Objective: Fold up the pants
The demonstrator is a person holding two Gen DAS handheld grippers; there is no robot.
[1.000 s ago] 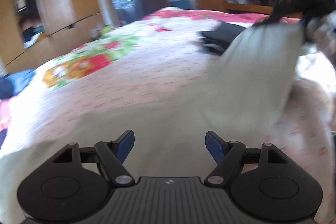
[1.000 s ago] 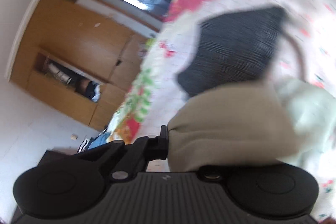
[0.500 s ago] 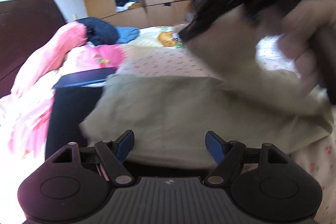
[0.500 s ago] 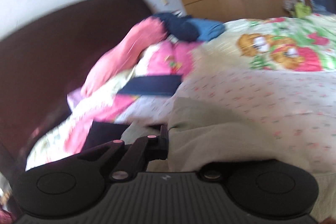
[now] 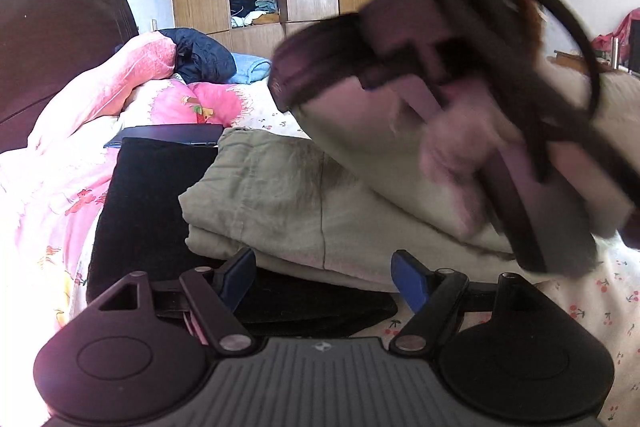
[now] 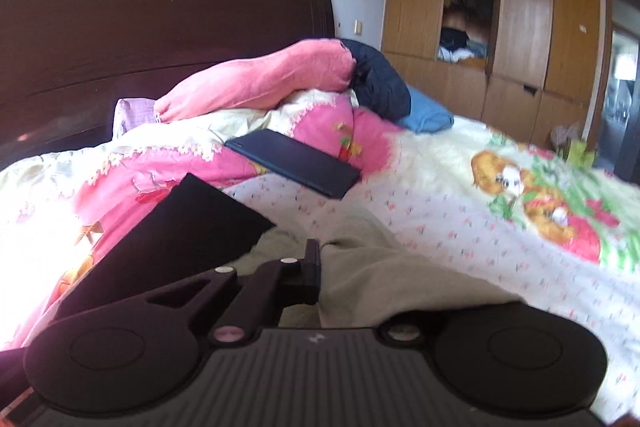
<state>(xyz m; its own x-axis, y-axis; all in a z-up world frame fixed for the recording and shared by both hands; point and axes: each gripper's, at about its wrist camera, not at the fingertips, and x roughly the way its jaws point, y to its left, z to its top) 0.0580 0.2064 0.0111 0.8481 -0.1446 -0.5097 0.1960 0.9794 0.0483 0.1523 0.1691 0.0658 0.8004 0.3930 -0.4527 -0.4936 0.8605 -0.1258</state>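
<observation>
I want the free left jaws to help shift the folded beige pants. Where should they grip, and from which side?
Probably the stacked fold edge of the folded beige cotton pants nearest the open left gripper, coming in level from the front. Its layers make one thick rim overhanging the black folded cloth. The right gripper already clamps the other end.

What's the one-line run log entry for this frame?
step: stacking fold | left claw: open, empty | right claw: shut on beige pants | pants: folded, partly on black garment
</observation>
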